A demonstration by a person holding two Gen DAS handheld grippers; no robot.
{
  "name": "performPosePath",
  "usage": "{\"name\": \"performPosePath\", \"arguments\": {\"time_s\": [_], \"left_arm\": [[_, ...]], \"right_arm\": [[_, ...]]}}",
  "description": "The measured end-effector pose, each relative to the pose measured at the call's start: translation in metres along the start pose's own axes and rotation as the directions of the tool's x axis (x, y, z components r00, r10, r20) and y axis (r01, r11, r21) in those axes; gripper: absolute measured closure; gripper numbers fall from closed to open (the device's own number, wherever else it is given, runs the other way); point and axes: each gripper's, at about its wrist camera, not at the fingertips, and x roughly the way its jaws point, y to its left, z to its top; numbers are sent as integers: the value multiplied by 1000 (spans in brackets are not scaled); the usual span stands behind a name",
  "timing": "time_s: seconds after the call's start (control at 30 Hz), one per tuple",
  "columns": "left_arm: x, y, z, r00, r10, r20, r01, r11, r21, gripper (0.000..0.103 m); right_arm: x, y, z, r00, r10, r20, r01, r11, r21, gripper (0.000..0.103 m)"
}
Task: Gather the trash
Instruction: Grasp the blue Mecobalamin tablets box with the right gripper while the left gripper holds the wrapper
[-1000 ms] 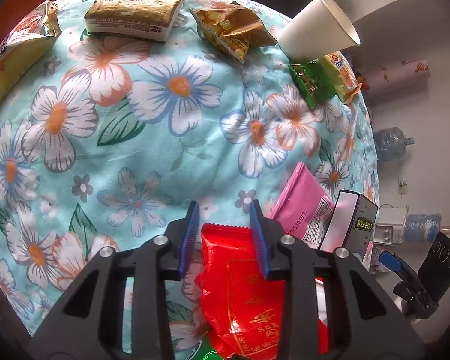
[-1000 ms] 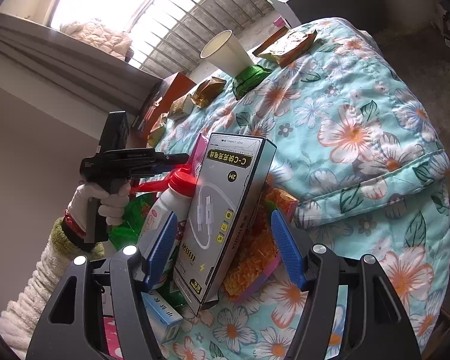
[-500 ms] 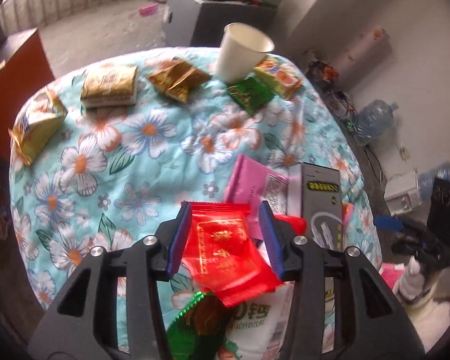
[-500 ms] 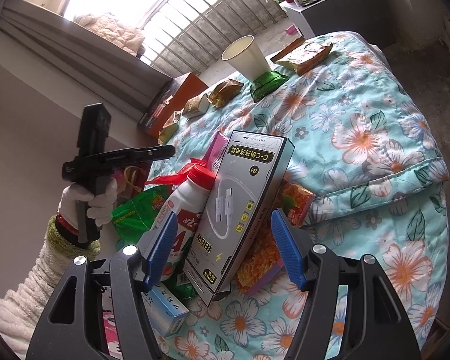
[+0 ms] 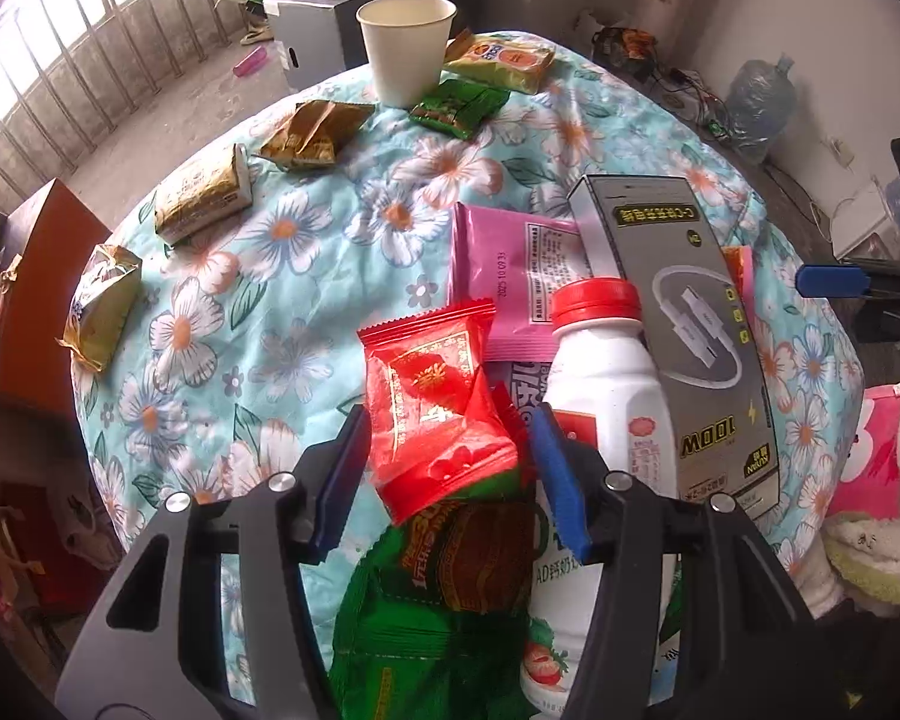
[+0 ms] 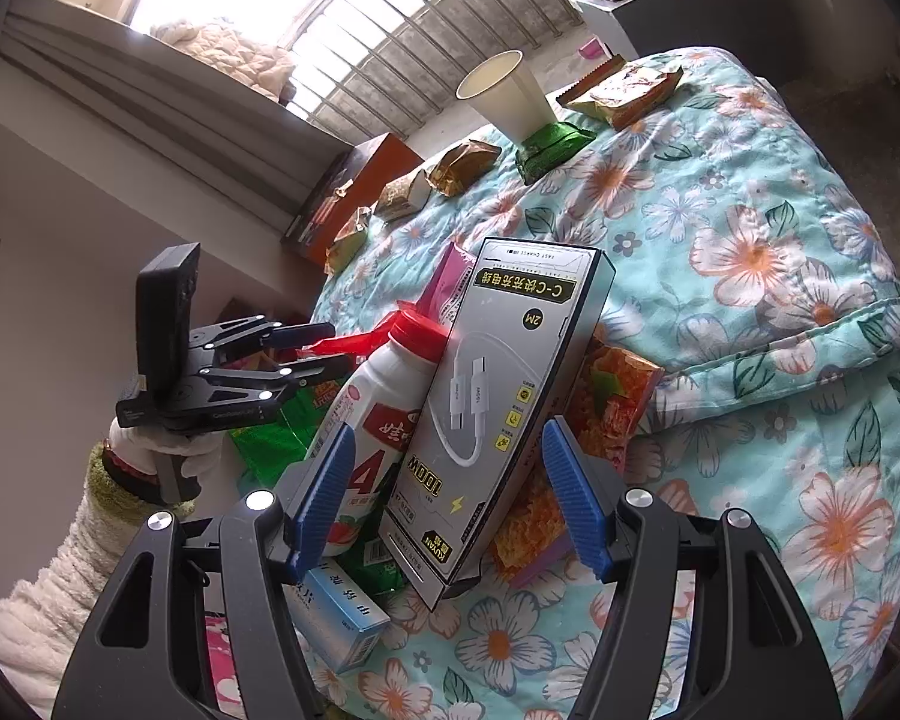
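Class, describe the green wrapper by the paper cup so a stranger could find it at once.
Start at the flowered quilt and go to its far end, where the paper cup stands. The green wrapper lies against the cup's base. It is the only green packet there; its neighbours are gold or yellow.

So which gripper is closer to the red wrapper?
Left. The red wrapper sits between the left gripper fingers; the right gripper frames the grey box beside it.

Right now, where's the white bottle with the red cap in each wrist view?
Left wrist: white bottle, right of centre, behind the left gripper's right finger.
Right wrist: bottle left of centre, above the left finger.
Shared landmark: the grey cable box leaning against it.
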Motion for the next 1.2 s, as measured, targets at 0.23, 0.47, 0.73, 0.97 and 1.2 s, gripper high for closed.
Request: {"name": "performPosePath", "arguments": {"time_s": [0.23,0.47,0.73,0.97,1.2], "left_arm": [[1,-1,2,999,-46,28,46,999,-16,82],[-16,15,5,993,-62,105,72,993,-94,98],[-35,27,0,978,-32,205,69,982,-176,100],[-57,19,-7,957,14,289,40,983,-177,100],[-68,13,-17,941,12,337,47,985,-168,100]], "right_arm": [[-4,-3,-3,1000,-3,5,3,1000,7,40],[1,1,-14,1000,25,-4,-25,1000,5,40],[20,54,-58,988,134,-73,-146,968,-202,40],[67,120,-122,982,41,-185,-125,872,-473,30],[94,171,-170,987,-159,-15,97,669,-737,30]]}}
